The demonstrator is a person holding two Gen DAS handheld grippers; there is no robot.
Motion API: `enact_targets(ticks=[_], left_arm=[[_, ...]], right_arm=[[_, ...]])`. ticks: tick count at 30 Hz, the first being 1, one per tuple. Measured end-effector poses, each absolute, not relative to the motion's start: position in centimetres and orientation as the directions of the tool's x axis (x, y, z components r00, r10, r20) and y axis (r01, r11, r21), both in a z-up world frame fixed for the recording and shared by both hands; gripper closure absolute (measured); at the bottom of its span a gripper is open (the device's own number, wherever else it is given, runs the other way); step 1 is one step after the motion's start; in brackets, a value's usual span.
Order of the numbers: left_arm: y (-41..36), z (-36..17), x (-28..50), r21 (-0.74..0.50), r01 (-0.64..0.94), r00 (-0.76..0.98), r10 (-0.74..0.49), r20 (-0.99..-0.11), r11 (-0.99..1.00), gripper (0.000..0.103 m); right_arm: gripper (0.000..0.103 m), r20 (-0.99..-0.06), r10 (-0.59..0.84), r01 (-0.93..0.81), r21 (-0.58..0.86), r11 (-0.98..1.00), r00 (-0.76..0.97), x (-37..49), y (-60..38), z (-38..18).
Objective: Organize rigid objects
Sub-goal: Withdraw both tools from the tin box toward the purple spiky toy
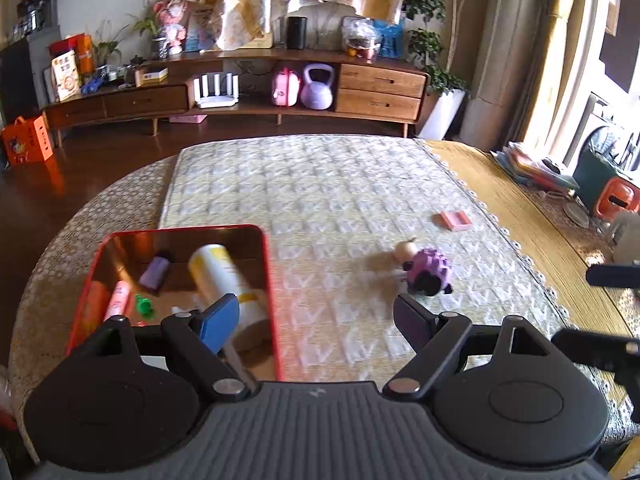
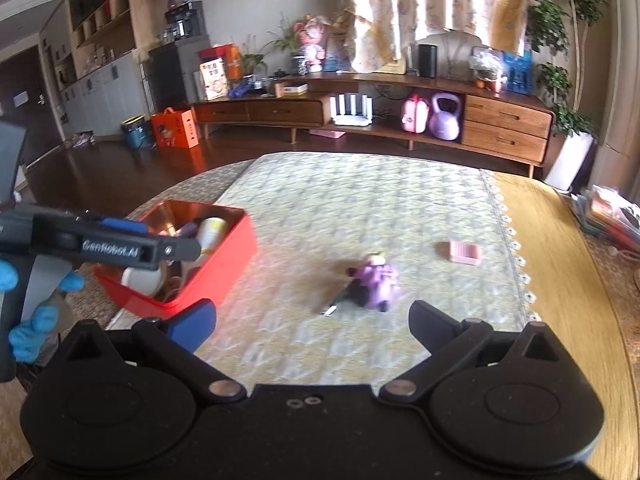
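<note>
Sunlit and cluttered, the living room lay behind a quilted table mat (image 1: 320, 184) where, lower left of the frame, our red tin (image 1: 270, 280) already held a white-and-yellow bottle (image 1: 220, 276), a small purple tube (image 1: 154, 272), a pink tube (image 1: 118, 300) and a green piece (image 1: 143, 305). We held our left gripper (image 1: 316, 316) wide and empty beside the tin, and our right gripper (image 2: 312, 320) likewise spread with nothing between its fingers. We judged ourselves between placements: the purple toy (image 2: 376, 286) at mid-frame and the pink block (image 2: 464, 252) to its right remained, so next we would need to reach and close on the toy.
</note>
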State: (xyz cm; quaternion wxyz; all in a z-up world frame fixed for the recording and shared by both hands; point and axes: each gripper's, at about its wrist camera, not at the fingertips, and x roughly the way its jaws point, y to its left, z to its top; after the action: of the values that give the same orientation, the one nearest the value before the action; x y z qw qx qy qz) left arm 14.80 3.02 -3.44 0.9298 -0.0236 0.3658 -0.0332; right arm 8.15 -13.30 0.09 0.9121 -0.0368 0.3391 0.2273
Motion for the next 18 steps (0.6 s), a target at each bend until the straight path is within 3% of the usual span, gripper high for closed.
enact_targets(ticks=[18], left_arm=[[-5.0,-9.5,18.4,-0.063,0.063,0.692,-0.089,-0.716,0.996,0.019]], right_arm=[[0.006,-0.676,0.374,-0.375,0.153,0.914,0.636,14.7,-17.4,-2.8]])
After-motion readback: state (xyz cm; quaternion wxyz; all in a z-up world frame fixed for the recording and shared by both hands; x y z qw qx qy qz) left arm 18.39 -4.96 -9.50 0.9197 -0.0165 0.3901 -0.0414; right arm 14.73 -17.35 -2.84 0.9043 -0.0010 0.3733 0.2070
